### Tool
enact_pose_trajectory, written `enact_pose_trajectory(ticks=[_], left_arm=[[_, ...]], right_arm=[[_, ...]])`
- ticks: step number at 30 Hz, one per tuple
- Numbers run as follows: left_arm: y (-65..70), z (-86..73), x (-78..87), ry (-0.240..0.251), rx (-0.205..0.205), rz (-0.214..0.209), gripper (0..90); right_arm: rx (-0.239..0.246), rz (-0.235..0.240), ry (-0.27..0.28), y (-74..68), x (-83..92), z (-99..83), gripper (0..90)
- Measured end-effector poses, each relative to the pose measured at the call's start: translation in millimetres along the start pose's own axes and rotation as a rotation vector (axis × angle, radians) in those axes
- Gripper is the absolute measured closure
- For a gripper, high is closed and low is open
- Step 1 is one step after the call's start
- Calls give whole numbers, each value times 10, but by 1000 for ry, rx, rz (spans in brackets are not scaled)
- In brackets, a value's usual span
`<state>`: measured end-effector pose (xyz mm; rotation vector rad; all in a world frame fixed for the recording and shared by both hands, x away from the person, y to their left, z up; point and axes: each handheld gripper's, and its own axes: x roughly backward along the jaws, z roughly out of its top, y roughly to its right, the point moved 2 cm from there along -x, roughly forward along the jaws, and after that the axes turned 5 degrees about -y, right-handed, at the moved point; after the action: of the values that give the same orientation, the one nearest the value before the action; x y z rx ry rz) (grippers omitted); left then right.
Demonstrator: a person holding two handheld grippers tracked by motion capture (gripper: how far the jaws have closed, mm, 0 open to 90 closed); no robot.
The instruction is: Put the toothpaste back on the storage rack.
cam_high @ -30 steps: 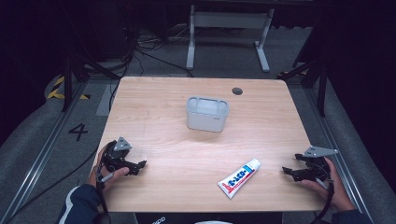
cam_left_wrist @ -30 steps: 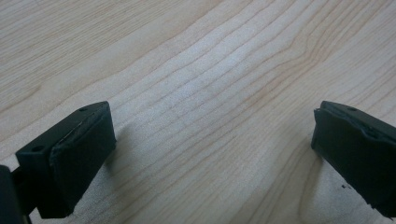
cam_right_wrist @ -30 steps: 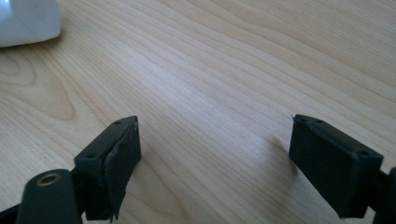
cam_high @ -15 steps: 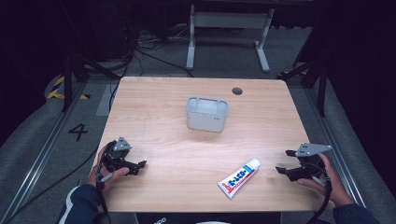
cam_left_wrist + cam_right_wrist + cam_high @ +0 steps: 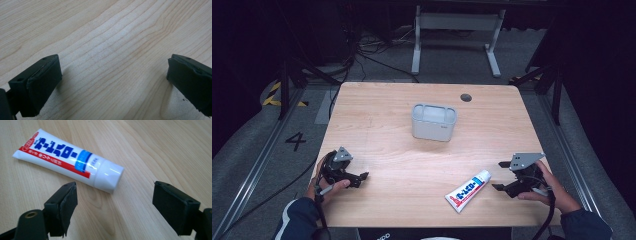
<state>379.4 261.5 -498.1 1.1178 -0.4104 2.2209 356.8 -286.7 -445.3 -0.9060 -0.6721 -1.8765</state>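
Note:
A white tube with red and blue print lies flat on the wooden table near the front right; its white cap points toward my right gripper. My right gripper stands open just right of the tube, a short gap from the cap, nothing between its jaws. My left gripper rests open at the front left of the table, with bare wood between its jaws. A grey rectangular container stands at the table's middle, toward the back.
A dark round hole sits near the table's back right edge. Cables and a white metal stand are on the floor beyond the table. A floor marking "4" lies to the left.
My right gripper has moved left, closer to the tube's cap. The left gripper and the tube have stayed put.

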Motion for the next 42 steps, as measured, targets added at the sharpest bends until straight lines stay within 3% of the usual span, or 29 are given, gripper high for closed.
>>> enact_pose_trajectory(ticks=[7,20,28,31,37,42], left_arm=[[1,-1,0,0,2,1,2],[0,-1,0,1,0,0,2],[9,-6,1,0,10,-8,2],[9,-7,1,-1,10,-9,2],[6,-8,2,-1,7,-11,2],[6,-10,2,-1,5,-14,2]], right_arm=[[87,38,-37,-94,-96,191,210],[202,121,-114,-232,-347,428,221],[263,150,-153,-316,-466,516,216],[315,153,-200,-372,-533,566,220],[360,188,-226,-441,-577,628,235],[428,214,-260,-533,-631,681,236]])
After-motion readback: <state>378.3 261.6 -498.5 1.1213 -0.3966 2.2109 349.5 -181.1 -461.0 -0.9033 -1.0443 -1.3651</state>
